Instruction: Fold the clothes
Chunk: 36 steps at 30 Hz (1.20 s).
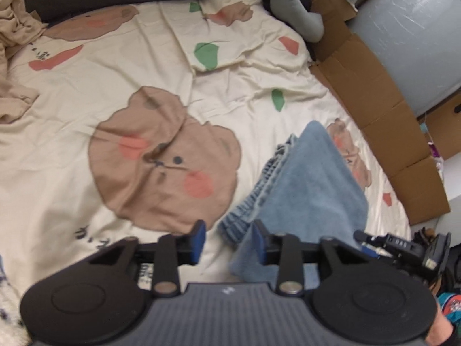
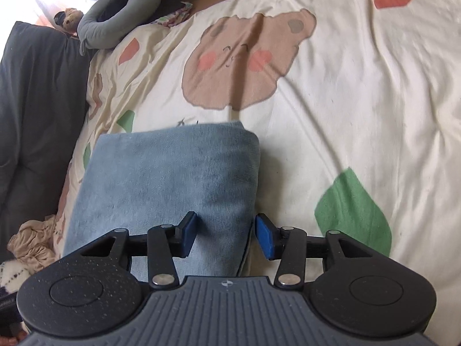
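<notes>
The left gripper hovers low over the bed with its blue-padded fingers spread apart and nothing between them. Its left finger sits over the cream bedsheet, printed with brown bears; its right finger lies at the near edge of the folded blue garment, though contact cannot be confirmed. The garment lies on the sheet toward the right of the left wrist view, its gathered waistband turned leftward. A crumpled tan cloth rests at the far left, and flattened cardboard runs along the bed's right side.

The right gripper is likewise parted, holding nothing. The garment's near right corner lies under the gap between the fingers, its right edge just inside the right pad. A grey plush lies at the far corner.
</notes>
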Available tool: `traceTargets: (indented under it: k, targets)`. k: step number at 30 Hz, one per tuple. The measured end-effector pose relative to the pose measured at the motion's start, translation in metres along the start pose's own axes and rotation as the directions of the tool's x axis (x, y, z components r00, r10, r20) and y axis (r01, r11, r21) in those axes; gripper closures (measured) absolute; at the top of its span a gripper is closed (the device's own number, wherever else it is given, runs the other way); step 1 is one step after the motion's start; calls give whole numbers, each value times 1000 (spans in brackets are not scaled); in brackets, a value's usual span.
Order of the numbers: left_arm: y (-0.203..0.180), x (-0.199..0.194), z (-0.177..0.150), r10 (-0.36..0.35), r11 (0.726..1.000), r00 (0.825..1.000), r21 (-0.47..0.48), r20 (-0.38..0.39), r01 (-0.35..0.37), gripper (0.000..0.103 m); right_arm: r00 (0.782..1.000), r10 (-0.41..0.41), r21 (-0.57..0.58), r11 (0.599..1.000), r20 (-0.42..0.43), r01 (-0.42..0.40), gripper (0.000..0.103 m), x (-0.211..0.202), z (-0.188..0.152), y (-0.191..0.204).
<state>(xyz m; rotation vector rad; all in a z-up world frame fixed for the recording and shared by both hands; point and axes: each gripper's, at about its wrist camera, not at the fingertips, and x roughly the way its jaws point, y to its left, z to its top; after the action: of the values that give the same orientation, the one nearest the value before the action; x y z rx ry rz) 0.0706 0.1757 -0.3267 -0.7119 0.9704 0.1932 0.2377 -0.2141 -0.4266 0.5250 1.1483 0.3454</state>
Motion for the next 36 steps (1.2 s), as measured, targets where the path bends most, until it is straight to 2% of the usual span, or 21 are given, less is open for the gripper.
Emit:
traceTargets:
  k: [5,7,9,10,11,19,25,28,31,34,35,36]
  targets:
    - [-2,10,-12,-42,999,998,-29,-47,41,43,998,37,7,999,-53,-37,55,-9,-24,-4]
    - [1,14,-18,-51,997,997,-53,-64,48,43,996,50,14,999,-69,-49,57,-13,-36,-4]
    - [3,18,-25,-80,994,994,-83,-81,73,43,994,66,27,998,-84,-64,63,-17,-46,-4]
    - [4,20,-28,-95,991,992,-98,-88,86,43,993,74,35,997,-92,-71,71,-19,-50,-4]
    - [4,23,-31,-110,989,989,-111,-100,99,43,992,82,42,996,-100,-79,75,-21,-55,-4]
    - [-19,42,-51,-209,976,961,-94,-180,195,43,980,138,102,987,-146,-124,85,-34,-85,-5]
    - [-32,61,-69,-268,963,929,-101,-255,250,42,974,161,151,979,-158,-137,85,-37,-94,-10]
    - [-34,70,-81,-318,947,904,-133,-286,292,42,971,172,176,974,-164,-143,85,-39,-98,-12]
    - [-34,80,-91,-375,926,871,-185,-319,331,42,968,184,200,968,-169,-149,84,-41,-102,-14]
    - [-35,84,-97,-391,920,851,-183,-350,347,42,969,186,213,966,-166,-149,81,-42,-103,-17]
    - [-35,84,-99,-393,919,847,-179,-358,350,43,970,182,213,966,-161,-146,81,-42,-103,-18]
    - [-35,83,-99,-395,918,846,-175,-359,355,50,971,179,213,967,-157,-144,80,-43,-102,-19]
